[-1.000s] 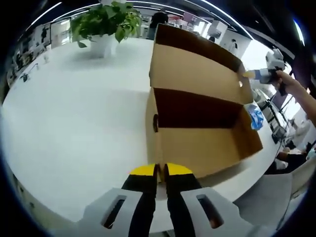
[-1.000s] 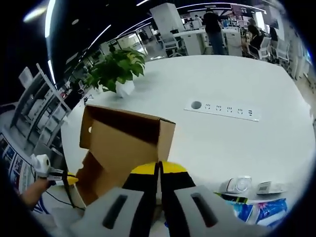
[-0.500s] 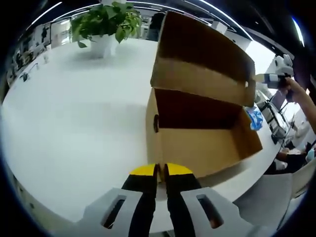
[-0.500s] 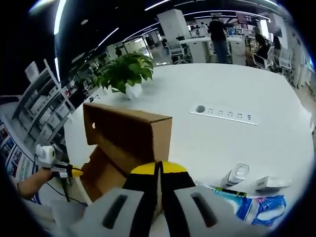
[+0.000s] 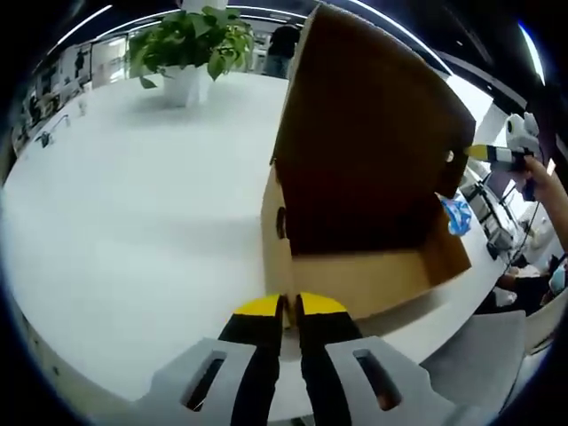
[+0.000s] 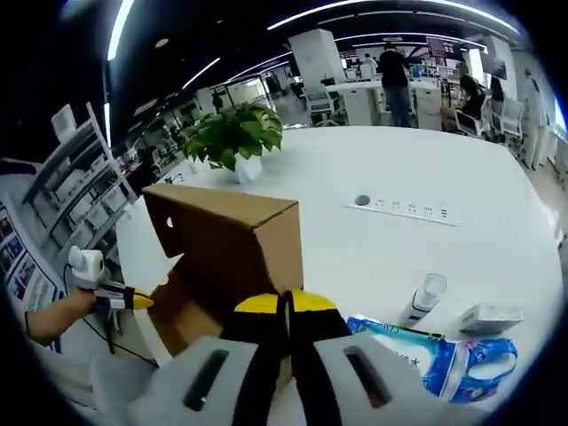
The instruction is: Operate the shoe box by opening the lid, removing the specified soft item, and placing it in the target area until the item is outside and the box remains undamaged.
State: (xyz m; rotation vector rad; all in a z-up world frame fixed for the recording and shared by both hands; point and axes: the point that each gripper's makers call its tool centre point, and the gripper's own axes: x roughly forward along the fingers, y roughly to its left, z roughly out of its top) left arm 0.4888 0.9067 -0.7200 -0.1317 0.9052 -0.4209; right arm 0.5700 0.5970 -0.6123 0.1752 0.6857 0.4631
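Observation:
The brown cardboard shoe box (image 5: 355, 275) stands on the white table (image 5: 133, 204). Its lid (image 5: 373, 133) hangs tilted over the opening with the dark underside toward me. The inside is in shadow. My right gripper (image 5: 484, 153) is at the lid's far right corner, and in the right gripper view its jaws (image 6: 286, 302) are shut on the edge of the lid (image 6: 231, 240). My left gripper (image 5: 288, 306) is shut, with its tips at the box's near end wall and nothing seen between them. It also shows, held by a hand, as the left gripper (image 6: 140, 302). A soft blue-and-white pack (image 6: 444, 364) lies on the table beside the box.
A potted plant (image 5: 191, 40) stands at the far side of the table. In the right gripper view there are a socket strip (image 6: 404, 207), a small clear bottle (image 6: 424, 297) and a small white box (image 6: 490, 317). People stand at desks behind. The table edge runs close below the box.
The lid has swung from leaning back to hanging over the box, moving with my right gripper. The left gripper and the box body have stayed put.

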